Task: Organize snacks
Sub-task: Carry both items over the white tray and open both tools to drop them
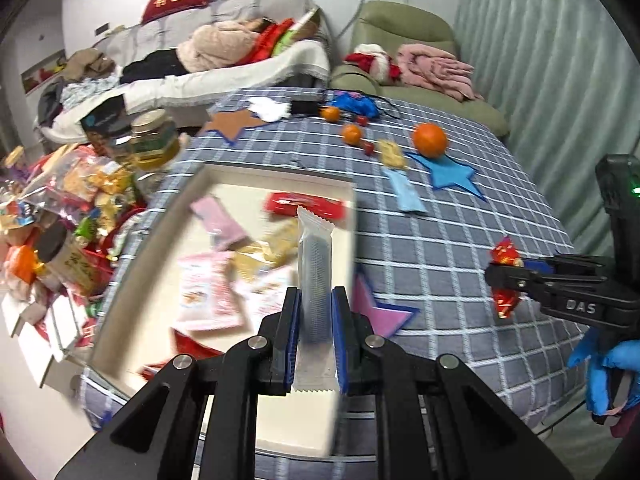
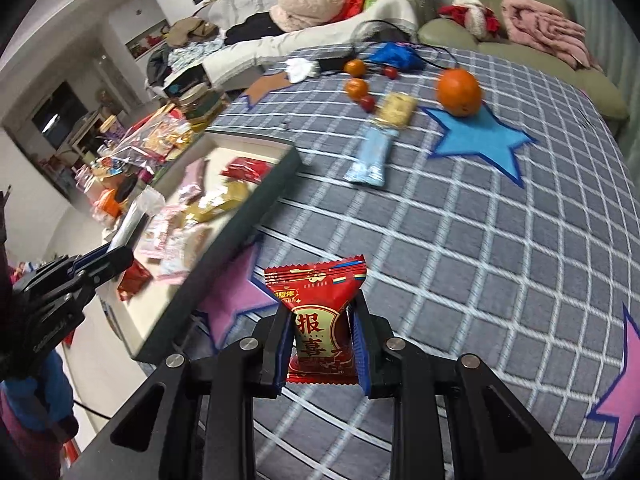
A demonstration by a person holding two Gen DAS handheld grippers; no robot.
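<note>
- The left claw [image 1: 315, 334] is clamped on a long silver-grey snack bar [image 1: 316, 280], its blue pads pressing both flat sides; the wrapper stands upright between the fingers, its serrated ends sticking out above and below.
- That bar hangs over the tray [image 1: 280, 178], a shallow cream-floored box with a dark outer wall that sits at the left side of the tabletop [image 1: 460, 248].
- Inside the tray lie a red packet [image 1: 304, 204] against the far wall, a pale pink packet [image 1: 218, 220] near the far left corner, golden wrappers in the middle and pink-and-white packets [image 1: 204, 292] nearer the front.
- The right claw [image 2: 320, 344] is closed on a red candy pouch [image 2: 320, 316] printed with gold characters; the pouch sits upright between the pads, above the checked grey cloth just right of the tray's near corner.
- In the left wrist view the same red pouch shows at the right edge, held in the other claw, with a blue-gloved hand [image 1: 604, 372] below it.
- Toward the far edge of the tabletop lie a light blue bar [image 2: 370, 156] and, touching its far end, a yellow biscuit packet [image 2: 396, 108].
- A large orange [image 2: 458, 92] rests on the tip of a blue star patch [image 2: 480, 136]; two small oranges [image 2: 356, 88] and small red fruits sit left of it.
- A pink star patch [image 2: 236, 292] lies just beside the tray's near right wall.
</note>
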